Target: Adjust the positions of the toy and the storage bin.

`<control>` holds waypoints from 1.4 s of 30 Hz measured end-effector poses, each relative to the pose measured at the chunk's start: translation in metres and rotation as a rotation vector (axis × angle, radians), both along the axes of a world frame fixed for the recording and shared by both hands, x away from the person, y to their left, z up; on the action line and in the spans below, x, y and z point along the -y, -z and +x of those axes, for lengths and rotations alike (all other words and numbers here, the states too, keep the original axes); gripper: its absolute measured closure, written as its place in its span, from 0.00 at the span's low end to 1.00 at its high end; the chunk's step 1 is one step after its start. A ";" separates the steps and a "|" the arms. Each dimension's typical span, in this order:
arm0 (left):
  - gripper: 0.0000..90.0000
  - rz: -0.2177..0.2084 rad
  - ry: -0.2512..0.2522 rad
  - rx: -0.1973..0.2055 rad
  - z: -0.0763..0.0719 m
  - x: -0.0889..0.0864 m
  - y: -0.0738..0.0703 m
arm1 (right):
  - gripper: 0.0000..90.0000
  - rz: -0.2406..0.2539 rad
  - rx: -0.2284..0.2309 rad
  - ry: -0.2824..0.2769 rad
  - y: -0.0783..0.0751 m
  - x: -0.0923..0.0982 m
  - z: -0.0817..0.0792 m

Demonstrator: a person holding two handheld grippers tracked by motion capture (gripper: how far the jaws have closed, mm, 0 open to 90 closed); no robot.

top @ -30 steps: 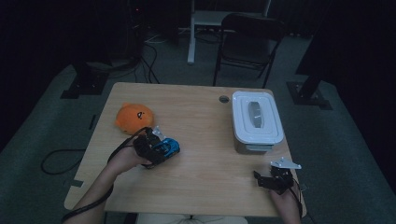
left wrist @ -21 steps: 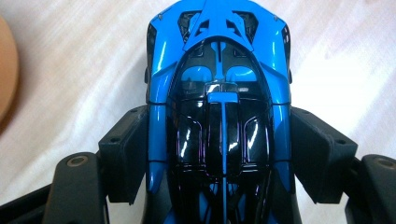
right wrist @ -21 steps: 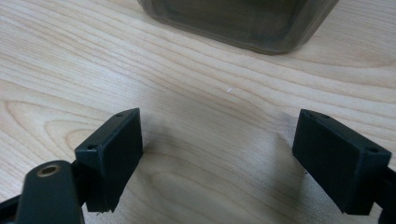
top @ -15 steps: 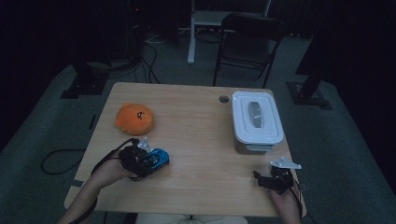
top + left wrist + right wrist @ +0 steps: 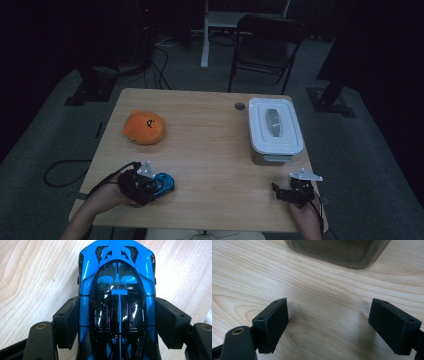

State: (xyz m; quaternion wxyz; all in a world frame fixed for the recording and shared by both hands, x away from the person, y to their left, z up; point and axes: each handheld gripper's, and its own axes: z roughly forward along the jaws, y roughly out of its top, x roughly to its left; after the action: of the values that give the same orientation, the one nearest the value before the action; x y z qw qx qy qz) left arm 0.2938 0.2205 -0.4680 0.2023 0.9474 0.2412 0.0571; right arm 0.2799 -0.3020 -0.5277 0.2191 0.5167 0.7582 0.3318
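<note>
Pulled nearer the table [image 5: 210, 150] edge, away from orange plush [image 5: 145, 127]: blue toy car [image 5: 117, 302], clamped in left gripper [image 5: 150, 184] jaws. Right gripper [image 5: 329, 325] jaws wide, empty. White box [image 5: 275, 127] lidded, contents hidden.

The left gripper [image 5: 159, 184] sits low at the near left, its 2 jaws clamped against the sides of a blue toy car [image 5: 117, 300], the left forearm entering from the bottom edge. The right gripper [image 5: 278, 191] rests at the near right, jaws spread wide with nothing between them.
</note>
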 end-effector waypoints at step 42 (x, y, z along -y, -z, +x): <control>0.18 -0.116 -0.022 0.017 0.002 0.006 0.003 | 0.17 0.000 0.000 0.002 0.000 0.000 0.000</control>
State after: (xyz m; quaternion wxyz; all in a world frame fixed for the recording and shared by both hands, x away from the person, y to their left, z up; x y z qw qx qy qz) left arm 0.2957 0.2143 -0.4713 0.2584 0.9308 0.2529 0.0534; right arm 0.2799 -0.3022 -0.5277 0.2196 0.5174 0.7577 0.3316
